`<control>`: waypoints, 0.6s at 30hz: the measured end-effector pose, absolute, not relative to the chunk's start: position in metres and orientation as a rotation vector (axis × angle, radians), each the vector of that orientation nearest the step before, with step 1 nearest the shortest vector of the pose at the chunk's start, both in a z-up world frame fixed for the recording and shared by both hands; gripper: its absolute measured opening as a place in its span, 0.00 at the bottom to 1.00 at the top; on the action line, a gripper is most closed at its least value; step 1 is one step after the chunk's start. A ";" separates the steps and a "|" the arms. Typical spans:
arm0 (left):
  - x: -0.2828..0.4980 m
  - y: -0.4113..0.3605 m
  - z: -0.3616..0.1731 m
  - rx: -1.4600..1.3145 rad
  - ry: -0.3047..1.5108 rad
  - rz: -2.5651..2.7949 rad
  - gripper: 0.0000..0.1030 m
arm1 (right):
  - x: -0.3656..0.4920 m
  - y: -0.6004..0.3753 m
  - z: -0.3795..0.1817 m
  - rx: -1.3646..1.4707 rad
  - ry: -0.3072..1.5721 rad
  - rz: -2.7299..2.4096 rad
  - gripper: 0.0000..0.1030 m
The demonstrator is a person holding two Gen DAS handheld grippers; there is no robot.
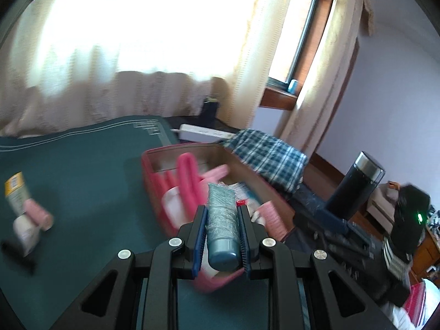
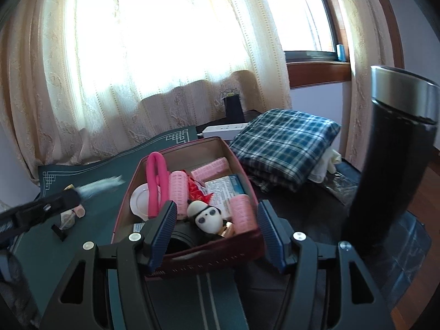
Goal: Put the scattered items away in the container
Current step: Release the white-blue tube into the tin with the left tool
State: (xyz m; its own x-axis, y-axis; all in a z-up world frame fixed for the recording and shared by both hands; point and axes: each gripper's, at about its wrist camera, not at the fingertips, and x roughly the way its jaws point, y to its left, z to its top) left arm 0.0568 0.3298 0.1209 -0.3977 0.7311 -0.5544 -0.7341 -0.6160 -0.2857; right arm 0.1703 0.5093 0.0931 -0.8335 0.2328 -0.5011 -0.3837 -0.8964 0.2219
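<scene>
Teal tube (image 1: pixel 222 220), clamped by the left gripper (image 1: pixel 222 214) with its long axis along the fingers and crimped end foremost, hangs over the near end of the red container (image 1: pixel 150 176), while the right gripper (image 2: pixel 217 233), jaws wide and empty, straddles that box's near wall.

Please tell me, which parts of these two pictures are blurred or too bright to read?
Left wrist view: the curtain is blown out to white; the pink roller on the green mat is smeared by motion, while the blue tube in the left gripper stays sharp. Right wrist view: the same glare, but the red box reads clearly; only the left gripper is streaked.
</scene>
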 end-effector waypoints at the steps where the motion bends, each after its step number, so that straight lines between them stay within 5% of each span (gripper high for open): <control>1: 0.054 0.338 0.119 -0.822 0.001 2.058 0.22 | 0.172 0.510 0.093 -0.674 0.454 2.688 0.64; 7: 0.039 0.364 0.102 -0.871 0.002 2.025 0.23 | 0.175 0.509 0.090 -0.687 0.449 2.675 0.65; 18: 0.016 0.298 0.100 -0.907 -0.136 2.118 0.28 | 0.162 0.480 0.094 -0.723 0.419 2.741 0.66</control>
State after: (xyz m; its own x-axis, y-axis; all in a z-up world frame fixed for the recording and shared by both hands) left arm 0.0161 0.2977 0.1003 -0.4136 0.7182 -0.5596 -0.6409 -0.6662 -0.3813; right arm 0.1615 0.4796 0.0939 -0.8372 0.1884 -0.5134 -0.3332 -0.9201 0.2058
